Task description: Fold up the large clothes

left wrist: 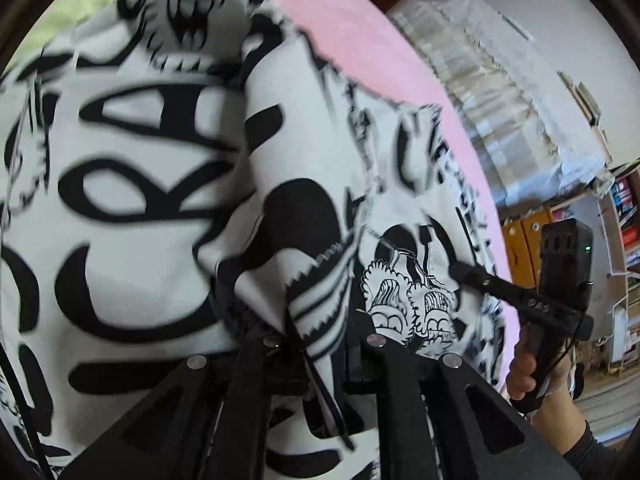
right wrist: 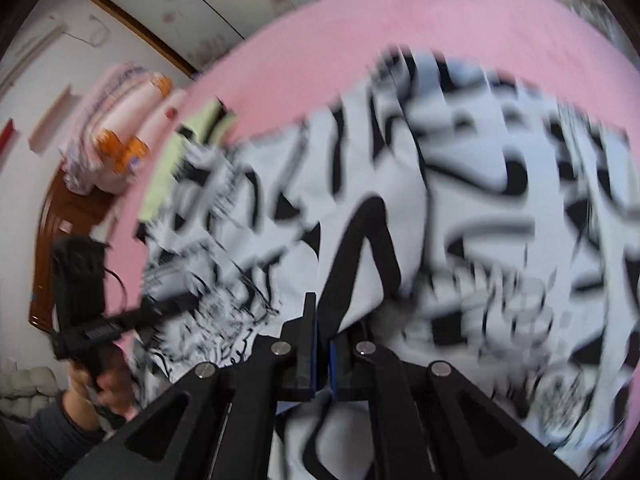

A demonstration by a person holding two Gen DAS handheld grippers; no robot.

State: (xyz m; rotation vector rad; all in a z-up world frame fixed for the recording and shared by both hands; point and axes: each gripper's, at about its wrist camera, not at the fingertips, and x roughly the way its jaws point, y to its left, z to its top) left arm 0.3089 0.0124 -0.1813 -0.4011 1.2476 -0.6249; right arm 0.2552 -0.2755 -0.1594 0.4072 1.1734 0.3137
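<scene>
You get bright, soft and even light in both views, with no strong shadow and no glare. Where it comes from you cannot tell. The right wrist view is heavily blurred by motion: the print on the garment [right wrist: 440, 208] smears into streaks, and only the black frame at the bottom stays sharp. The left wrist view is clearer, but its print [left wrist: 152, 184] is still soft, most at the top. In both, the fisheye bends the pink sheet [right wrist: 400, 28] and the walls, and dark corners frame the circle.
</scene>
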